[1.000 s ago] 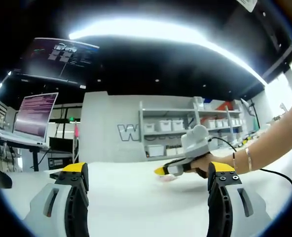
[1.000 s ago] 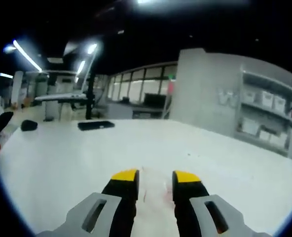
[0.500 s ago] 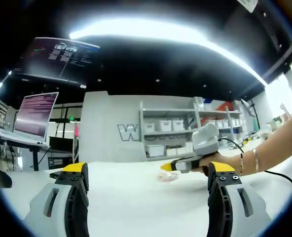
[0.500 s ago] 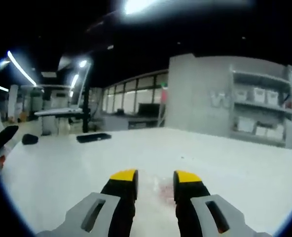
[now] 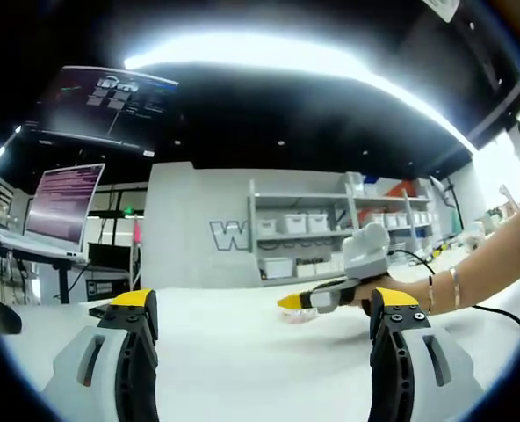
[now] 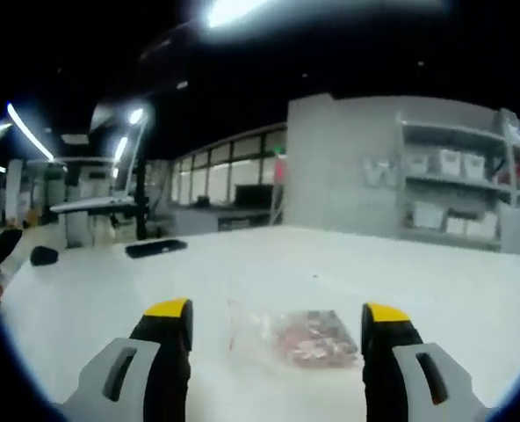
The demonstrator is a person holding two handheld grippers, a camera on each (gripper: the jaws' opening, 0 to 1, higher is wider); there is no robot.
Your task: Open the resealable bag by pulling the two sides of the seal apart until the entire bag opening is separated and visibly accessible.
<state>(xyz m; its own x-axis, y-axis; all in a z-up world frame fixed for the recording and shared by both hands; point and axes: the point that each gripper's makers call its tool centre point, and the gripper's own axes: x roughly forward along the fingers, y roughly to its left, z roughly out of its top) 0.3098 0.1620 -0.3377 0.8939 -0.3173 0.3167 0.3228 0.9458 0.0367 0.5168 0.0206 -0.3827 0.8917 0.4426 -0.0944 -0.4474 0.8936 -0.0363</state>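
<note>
I am working over a big white table (image 6: 111, 290). It has lots of bare room on every side of the bag, so I can move my hands freely. The far edge of the table is well away, and past it stand shelves (image 6: 453, 211) with white bins. A flat dark thing (image 6: 156, 249) and a small dark lump (image 6: 42, 256) lie far off to one side, well apart from the bag.

The resealable bag (image 6: 291, 334) lies flat on the table, right between the jaws of my right gripper (image 6: 278, 318). It is clear and has something reddish inside. The right gripper is wide apart and holds nothing. My left gripper (image 5: 264, 308) is wide apart too, with nothing in it. In the left gripper view, the right gripper is low over the table near a small pale thing that I think is the bag.

Here is what could go wrong. The bag is thin and flat, so my jaws may slide over it or grab both sides at once, and then the seal would stay closed. If I pull too hard, the bag could slip away across the smooth table, or the stuff inside could spill out.
</note>
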